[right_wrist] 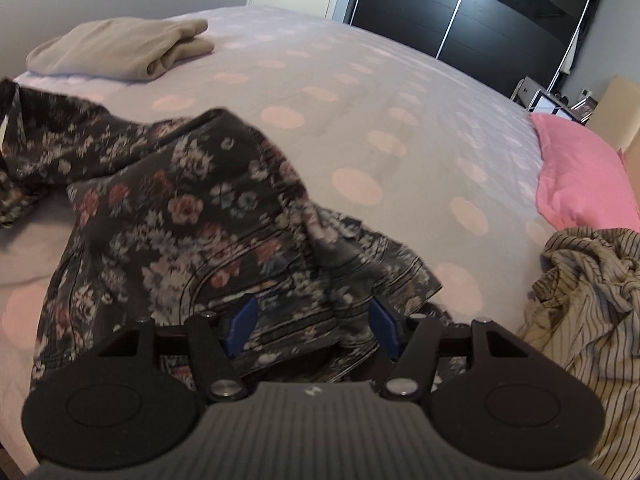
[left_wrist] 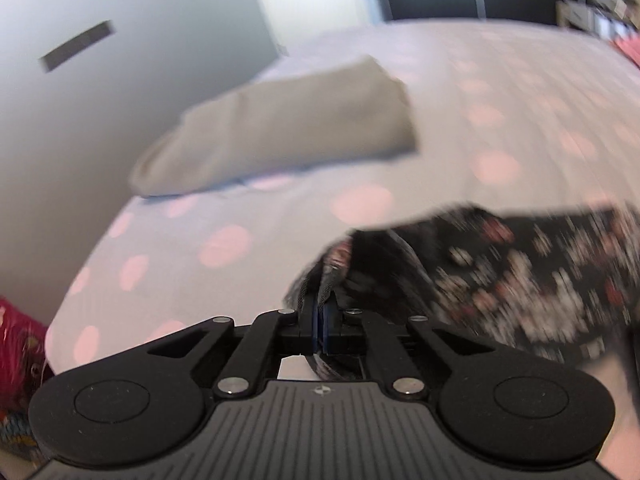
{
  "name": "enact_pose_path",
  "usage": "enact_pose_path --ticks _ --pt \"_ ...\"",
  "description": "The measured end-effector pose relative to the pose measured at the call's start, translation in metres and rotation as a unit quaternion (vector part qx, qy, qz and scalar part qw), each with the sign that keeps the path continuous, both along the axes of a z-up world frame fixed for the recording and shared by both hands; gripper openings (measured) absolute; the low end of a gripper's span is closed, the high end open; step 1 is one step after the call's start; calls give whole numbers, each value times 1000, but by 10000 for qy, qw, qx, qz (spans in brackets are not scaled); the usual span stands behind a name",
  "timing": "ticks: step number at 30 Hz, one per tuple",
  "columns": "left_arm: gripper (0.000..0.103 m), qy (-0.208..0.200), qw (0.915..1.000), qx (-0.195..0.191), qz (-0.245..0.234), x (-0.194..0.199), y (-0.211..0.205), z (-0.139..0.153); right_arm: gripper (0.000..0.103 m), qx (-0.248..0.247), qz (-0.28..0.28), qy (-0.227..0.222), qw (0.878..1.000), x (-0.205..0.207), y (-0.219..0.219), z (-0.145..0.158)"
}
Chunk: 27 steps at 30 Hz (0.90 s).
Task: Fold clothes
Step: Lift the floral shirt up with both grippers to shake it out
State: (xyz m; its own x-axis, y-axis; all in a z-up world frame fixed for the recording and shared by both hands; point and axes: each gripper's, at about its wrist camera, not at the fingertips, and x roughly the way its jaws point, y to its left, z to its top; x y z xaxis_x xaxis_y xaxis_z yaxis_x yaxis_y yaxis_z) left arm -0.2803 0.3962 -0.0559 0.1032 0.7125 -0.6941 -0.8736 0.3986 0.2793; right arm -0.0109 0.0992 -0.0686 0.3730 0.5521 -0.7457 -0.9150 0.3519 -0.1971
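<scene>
Floral garment [right_wrist: 168, 216]: crumpled on near bed [right_wrist: 400, 120]. Left gripper [left_wrist: 320, 312] clamps its edge (view blurred); right gripper [right_wrist: 312, 320], jaws wide, straddles it. Right view only: pink pillow [right_wrist: 580, 176], striped shirt [right_wrist: 580, 300], cut off.

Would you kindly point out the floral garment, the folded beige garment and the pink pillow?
floral garment [right_wrist: 176, 216]: right wrist view, middle of its crumpled top.
folded beige garment [right_wrist: 120, 50]: right wrist view, top layer.
pink pillow [right_wrist: 580, 172]: right wrist view, centre.
</scene>
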Motion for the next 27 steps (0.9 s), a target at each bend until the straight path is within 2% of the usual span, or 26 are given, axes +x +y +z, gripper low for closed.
enact_pose_path --ticks 4,6,16,19,24,25,26,27 --pt "0 -88 9995 111 280 -8 12 9 56 -12 -235 273 9994 9 0 -9" --pt "0 -16 9995 125 274 -7 17 10 56 19 -298 293 9991 13 1 -11" --pt "0 367 9985 291 -272 27 46 19 59 -17 1 397 9992 38 20 -24" --pt "0 347 9988 211 -261 31 50 12 62 -135 191 376 9990 41 27 -31" --pt "0 407 9986 193 -280 36 54 6 62 -339 321 664 9967 48 34 -50" --pt "0 405 9986 192 -277 36 54 6 57 -367 349 696 9963 47 34 -53" --pt "0 390 9987 178 -260 36 54 6 48 -393 399 733 9957 46 33 -55" --pt "0 387 9988 165 -243 35 55 5 44 -417 455 750 9953 43 32 -57"
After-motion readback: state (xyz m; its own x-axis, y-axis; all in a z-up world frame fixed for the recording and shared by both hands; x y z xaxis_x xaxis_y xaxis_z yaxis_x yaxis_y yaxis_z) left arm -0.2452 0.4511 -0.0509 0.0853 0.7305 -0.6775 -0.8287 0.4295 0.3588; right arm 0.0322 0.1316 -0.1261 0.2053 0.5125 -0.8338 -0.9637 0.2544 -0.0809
